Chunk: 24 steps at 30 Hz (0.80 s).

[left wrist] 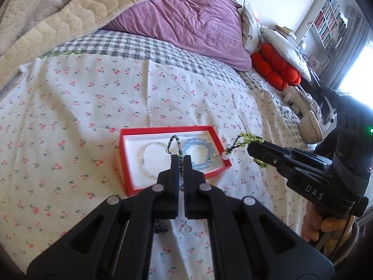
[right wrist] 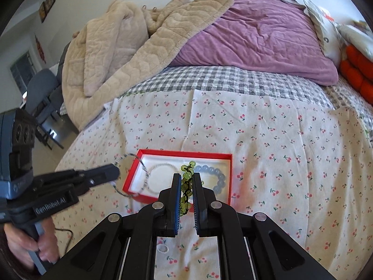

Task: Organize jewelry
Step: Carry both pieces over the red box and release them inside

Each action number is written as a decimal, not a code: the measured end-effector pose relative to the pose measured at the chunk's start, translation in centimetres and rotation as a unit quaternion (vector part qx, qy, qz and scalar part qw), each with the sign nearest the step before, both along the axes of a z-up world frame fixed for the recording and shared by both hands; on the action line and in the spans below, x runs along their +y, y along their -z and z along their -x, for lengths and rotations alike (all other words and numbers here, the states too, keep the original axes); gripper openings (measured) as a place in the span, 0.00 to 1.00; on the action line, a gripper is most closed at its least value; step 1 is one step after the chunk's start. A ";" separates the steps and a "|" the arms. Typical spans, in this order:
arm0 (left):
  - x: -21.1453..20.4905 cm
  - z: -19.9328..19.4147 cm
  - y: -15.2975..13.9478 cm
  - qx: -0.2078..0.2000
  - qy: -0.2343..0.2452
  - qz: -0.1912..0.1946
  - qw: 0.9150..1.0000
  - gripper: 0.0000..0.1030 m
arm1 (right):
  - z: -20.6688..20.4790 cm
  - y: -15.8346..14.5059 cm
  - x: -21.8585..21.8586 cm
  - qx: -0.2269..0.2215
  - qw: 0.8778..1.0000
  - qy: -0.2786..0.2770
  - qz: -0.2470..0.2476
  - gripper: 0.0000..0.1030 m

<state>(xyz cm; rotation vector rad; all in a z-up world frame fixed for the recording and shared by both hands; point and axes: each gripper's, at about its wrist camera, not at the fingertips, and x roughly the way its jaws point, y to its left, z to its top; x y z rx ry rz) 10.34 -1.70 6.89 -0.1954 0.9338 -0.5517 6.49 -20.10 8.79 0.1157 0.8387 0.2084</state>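
A red box (left wrist: 126, 163) with white lining lies on the cherry-print bedsheet. It holds a white bead bracelet (left wrist: 149, 163) and a blue bead bracelet (left wrist: 200, 151). My left gripper (left wrist: 180, 159) hangs above the box, shut on a thin multicoloured bead strand (left wrist: 173, 140). At the box's right end, my right gripper (left wrist: 250, 149) is shut on a green bead bracelet (left wrist: 251, 137). In the right wrist view the right gripper (right wrist: 186, 175) pinches the green bracelet (right wrist: 191, 164) above the box (right wrist: 186, 152). The left gripper (right wrist: 116, 172) holds the looped strand (right wrist: 130, 156) over its left end.
A small white ring (left wrist: 186, 229) and a dark beaded piece (left wrist: 162, 228) lie on the sheet in front of the box. A beige blanket (right wrist: 112, 53), purple duvet (right wrist: 251, 39), orange cushion (left wrist: 277, 67) and pillows crowd the far side. A woven basket (left wrist: 310, 126) sits at the right.
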 end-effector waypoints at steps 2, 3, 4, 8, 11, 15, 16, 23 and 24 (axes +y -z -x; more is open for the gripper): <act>-0.8 -0.3 0.5 0.002 0.001 -0.005 1.000 0.03 | -0.4 0.2 -0.2 0.002 1.000 0.004 -0.008 0.09; -1.2 -0.5 0.9 0.004 0.002 -0.007 1.000 0.03 | -0.6 0.4 -0.3 0.003 1.000 0.007 -0.010 0.09; -1.5 -0.6 1.2 0.005 0.003 -0.007 1.000 0.03 | -0.8 0.6 -0.4 0.005 1.000 0.008 -0.012 0.09; -2.6 -1.2 2.0 0.010 0.011 -0.003 1.000 0.03 | -1.3 1.3 -0.8 0.013 1.000 0.013 -0.016 0.09; -3.0 -1.7 2.9 0.019 0.007 -0.002 1.000 0.03 | -1.5 1.5 -1.2 0.015 1.000 0.016 -0.020 0.09; -2.9 -2.5 4.0 0.027 -0.009 -0.025 0.999 0.03 | -1.6 1.8 -1.2 0.017 1.000 0.010 -0.024 0.09; -2.7 -2.6 4.2 0.026 -0.015 -0.033 0.999 0.03 | -1.6 1.9 -1.0 0.017 1.000 0.006 -0.023 0.09; -2.5 -2.5 4.6 0.000 -0.031 -0.094 0.995 0.03 | -2.0 2.5 0.2 0.019 0.999 -0.022 -0.028 0.09; -2.5 -2.5 4.8 -0.001 -0.034 -0.101 0.994 0.03 | -2.1 2.7 0.4 0.020 0.999 -0.027 -0.028 0.09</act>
